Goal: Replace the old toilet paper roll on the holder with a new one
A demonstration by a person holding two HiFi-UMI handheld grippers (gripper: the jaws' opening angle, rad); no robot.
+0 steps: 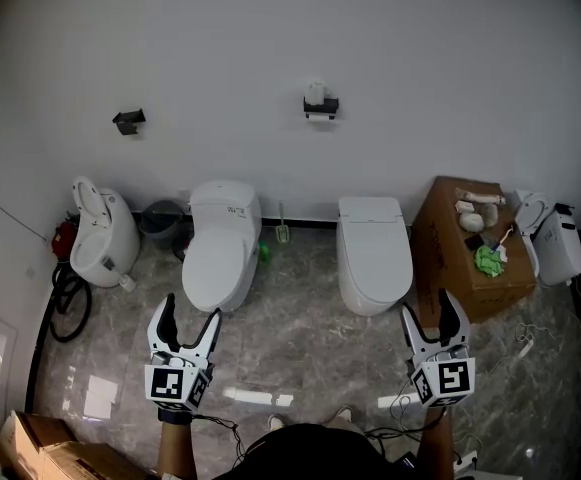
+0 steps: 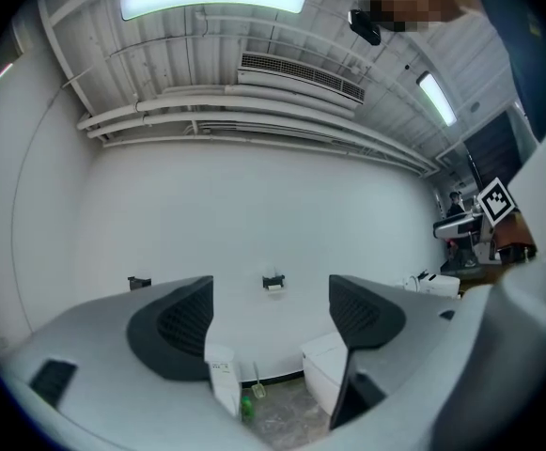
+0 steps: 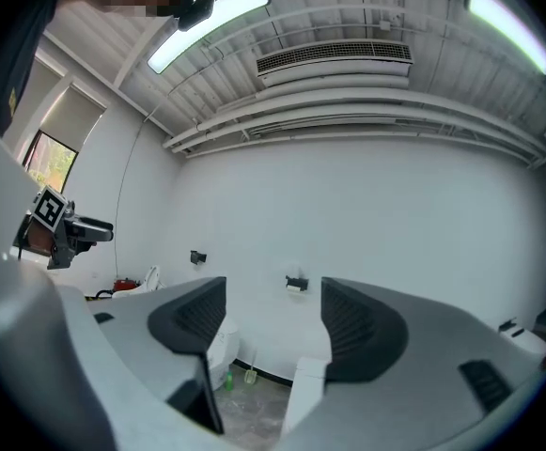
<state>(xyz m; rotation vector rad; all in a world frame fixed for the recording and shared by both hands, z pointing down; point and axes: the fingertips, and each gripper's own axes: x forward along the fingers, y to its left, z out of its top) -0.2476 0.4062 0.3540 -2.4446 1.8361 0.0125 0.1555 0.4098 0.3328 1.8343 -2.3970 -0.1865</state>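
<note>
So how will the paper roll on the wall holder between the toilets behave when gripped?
The roll looks small and white: probably light and soft, likely to squash under the jaws. Being round, it could roll away if dropped on the hard floor. How full it is can't be told.

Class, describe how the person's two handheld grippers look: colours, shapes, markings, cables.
The left gripper and right gripper match: white bodies, two curved jaws with dark ribbed pads inside. Each carries a white cube with black square markers. A thin black cable trails below the left one.
</note>
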